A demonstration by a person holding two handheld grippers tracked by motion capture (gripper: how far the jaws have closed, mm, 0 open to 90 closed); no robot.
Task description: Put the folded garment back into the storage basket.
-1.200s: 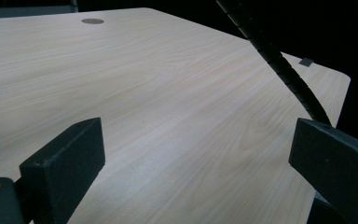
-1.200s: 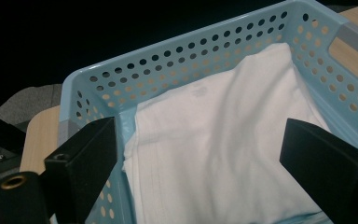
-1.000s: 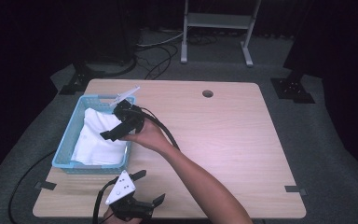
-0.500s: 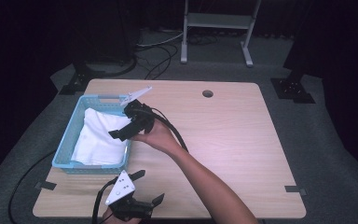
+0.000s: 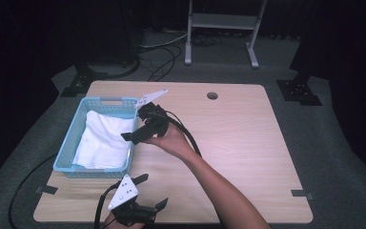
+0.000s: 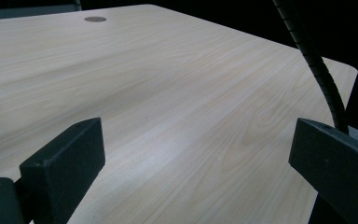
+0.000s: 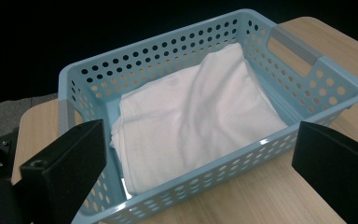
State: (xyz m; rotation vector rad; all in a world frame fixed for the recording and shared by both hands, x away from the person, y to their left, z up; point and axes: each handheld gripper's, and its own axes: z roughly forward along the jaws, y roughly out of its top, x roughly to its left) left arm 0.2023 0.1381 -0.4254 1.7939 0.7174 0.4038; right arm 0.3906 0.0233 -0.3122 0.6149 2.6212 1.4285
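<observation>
Right hand-held gripper (image 5: 136,133): jaws spread wide, empty, held above the basket's (image 5: 106,101) right rim. The blue basket sits near the bench's (image 5: 248,143) left edge and contains a folded white cloth (image 7: 196,112). Left hand-held gripper (image 5: 147,193): jaws apart, empty, at the near edge.

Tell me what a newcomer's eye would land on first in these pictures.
First the light blue basket at the left side of the wooden table, with a folded white cloth lying inside it. Next the right gripper, held just beside the basket's right wall, open and aimed at the cloth. The left gripper sits open at the table's near edge, over bare wood.
</observation>
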